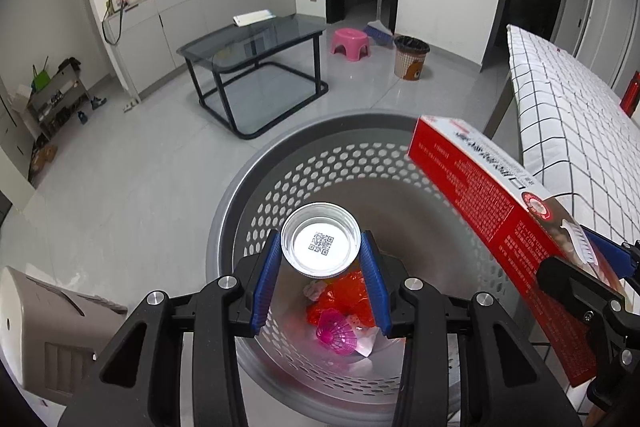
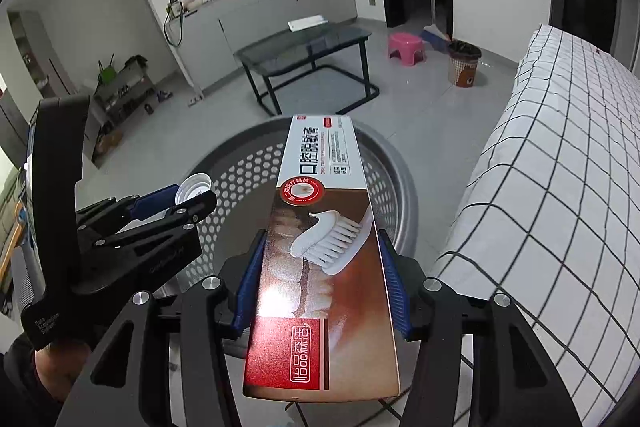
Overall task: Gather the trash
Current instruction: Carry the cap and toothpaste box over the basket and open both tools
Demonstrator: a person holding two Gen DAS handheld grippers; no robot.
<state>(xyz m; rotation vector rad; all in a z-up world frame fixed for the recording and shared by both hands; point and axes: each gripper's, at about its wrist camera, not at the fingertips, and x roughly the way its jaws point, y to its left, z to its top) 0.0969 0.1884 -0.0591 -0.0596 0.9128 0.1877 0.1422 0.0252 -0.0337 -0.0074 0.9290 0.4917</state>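
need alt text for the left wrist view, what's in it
The left claw grips a round silver lid over a grey perforated bin with orange and pink scraps inside. At right, the right claw holds a red toothpaste box over the bin's rim.

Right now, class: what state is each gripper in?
Left gripper: closed on the white bottle cap, above the grey bin.
Right gripper: closed on the toothpaste box, also above the bin.

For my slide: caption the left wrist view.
Left gripper holds a cap above the perforated bin.
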